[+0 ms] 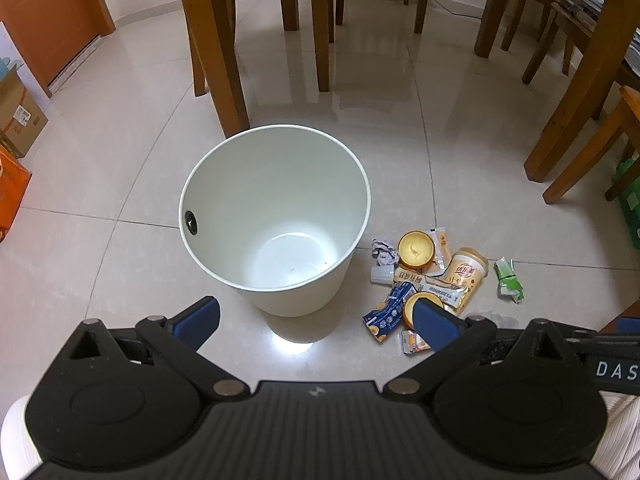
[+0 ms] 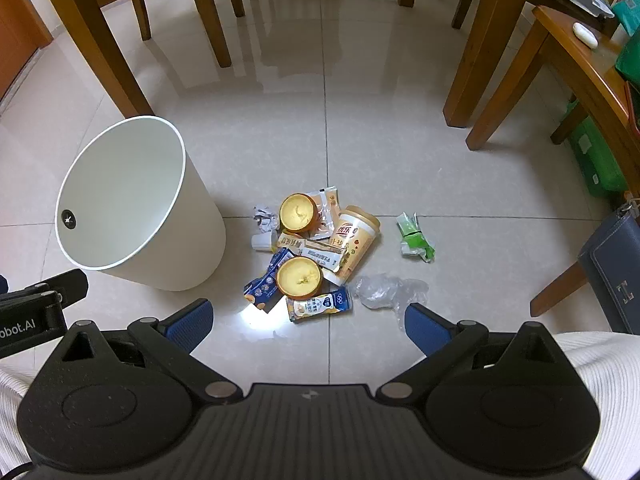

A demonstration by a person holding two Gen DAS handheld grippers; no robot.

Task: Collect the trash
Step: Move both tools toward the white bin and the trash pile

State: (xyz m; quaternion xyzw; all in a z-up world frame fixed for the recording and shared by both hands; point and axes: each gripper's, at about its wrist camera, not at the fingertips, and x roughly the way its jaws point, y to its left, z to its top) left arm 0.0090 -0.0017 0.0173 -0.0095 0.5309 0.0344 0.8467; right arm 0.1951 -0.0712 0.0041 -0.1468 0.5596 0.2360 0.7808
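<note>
A white round bin stands on the tiled floor with nothing inside. Right of it lies a heap of trash: two orange bowls, a tan drink cup on its side, blue wrappers, a small milk carton, a crumpled clear plastic bag and a green wrapper set apart. My left gripper hovers open above the bin's near side. My right gripper hangs open above the heap's near edge, holding nothing.
Wooden chair and table legs ring the far side. Cardboard boxes sit at the far left, a green box and a dark blue bag at the right. A person's white sleeves frame the grippers.
</note>
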